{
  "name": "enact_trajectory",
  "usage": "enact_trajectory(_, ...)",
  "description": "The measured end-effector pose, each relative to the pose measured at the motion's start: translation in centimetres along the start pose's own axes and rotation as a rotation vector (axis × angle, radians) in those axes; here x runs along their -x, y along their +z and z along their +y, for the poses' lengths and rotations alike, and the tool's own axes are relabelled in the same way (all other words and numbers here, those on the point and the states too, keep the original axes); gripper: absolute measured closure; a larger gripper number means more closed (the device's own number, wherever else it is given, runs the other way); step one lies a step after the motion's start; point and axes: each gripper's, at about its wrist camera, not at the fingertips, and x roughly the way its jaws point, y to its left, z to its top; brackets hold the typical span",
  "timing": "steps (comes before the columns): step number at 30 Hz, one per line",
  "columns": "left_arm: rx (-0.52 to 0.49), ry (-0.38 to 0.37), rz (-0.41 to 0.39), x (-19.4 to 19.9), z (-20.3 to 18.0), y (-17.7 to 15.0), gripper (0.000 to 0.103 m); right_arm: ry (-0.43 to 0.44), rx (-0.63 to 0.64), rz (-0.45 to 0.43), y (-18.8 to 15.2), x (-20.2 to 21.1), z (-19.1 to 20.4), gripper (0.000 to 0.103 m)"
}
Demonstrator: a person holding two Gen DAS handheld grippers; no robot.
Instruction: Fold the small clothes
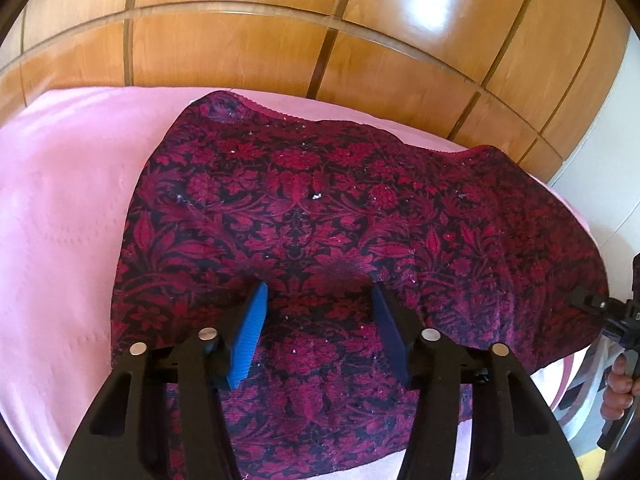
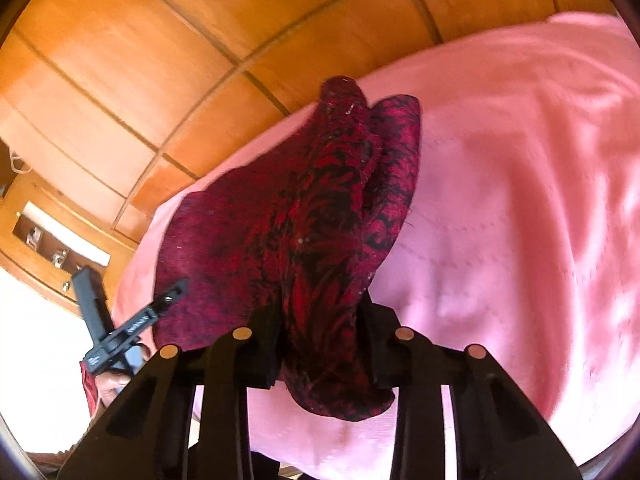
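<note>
Crimson floral cloth (image 1: 320, 208) is what we're working on, a small garment spread over a pink bed cover (image 1: 68, 208) in front of wooden wardrobe doors (image 1: 320, 40). We judge the fold as only just begun. Our right hand-held gripper (image 2: 320, 332) is clamped on a bunched edge of the cloth, and that gathered ridge rises from its fingers and runs away across the bed. In the left wrist view, the cloth's right-hand edge is pulled off the cover toward the black hand-held gripper at the frame's edge.

Our left hand-held gripper (image 1: 318, 320) sits about half open, blue pads (image 1: 250, 336) straddling the fabric near its near edge. We can't see them pinching anything, so that side looks unheld for now.

What's done: one edge caught and lifted. What's left, by our reckoning: get a grip on the left side, carry an edge across, lay it flat, then repeat. No finished crease shows anywhere yet, and most of the garment lies open.
</note>
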Motion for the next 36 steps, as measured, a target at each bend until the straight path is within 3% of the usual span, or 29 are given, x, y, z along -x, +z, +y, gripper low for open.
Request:
enact_trajectory(3,0.032,-0.034,0.005,0.1,0.7,0.1,0.055,0.05,0.021,-0.022,0.5,0.4,2.3,0.077)
enact_trajectory(8,0.117,-0.111,0.014,0.3,2.6,0.1,0.066,0.199,0.111,-0.048,1.6,0.1,9.4,0.08)
enact_trajectory(14,0.205,-0.184,0.016,0.4,5.0,-0.3,0.077,0.312,0.262,0.013,0.2,-3.0,17.2,0.08)
enact_trajectory(17,0.24,-0.228,0.012,1.0,6.0,-0.5,0.077,0.286,0.331,0.074,-1.6,-6.0,19.6,0.08)
enact_trajectory(19,0.331,-0.304,-0.007,2.3,8.4,-0.7,0.077,0.26,0.363,0.103,-2.7,-7.9,20.6,0.08)
enact_trajectory(24,0.422,-0.318,-0.105,6.8,13.7,-1.0,0.077,0.19,0.495,0.137,-5.3,-10.8,22.9,0.08)
enact_trajectory(27,0.464,-0.368,-0.178,9.8,16.2,-0.7,0.077,0.139,0.589,0.149,-7.0,-12.6,24.5,0.08)
enact_trajectory(28,0.459,-0.385,-0.192,10.4,16.5,-0.4,0.077,0.126,0.612,0.152,-7.4,-12.8,24.7,0.08)
enact_trajectory(32,0.392,-0.431,-0.191,11.2,15.2,1.5,0.056,0.061,0.727,0.155,-9.1,-14.2,26.1,0.08)
enact_trajectory(34,0.342,-0.462,-0.153,10.7,13.9,2.7,0.052,0.034,0.779,0.154,-9.9,-14.7,26.7,0.08)
enact_trajectory(36,0.265,-0.439,-0.099,9.5,12.0,3.9,0.052,0.023,0.797,0.15,-10.5,-15.3,27.2,0.08)
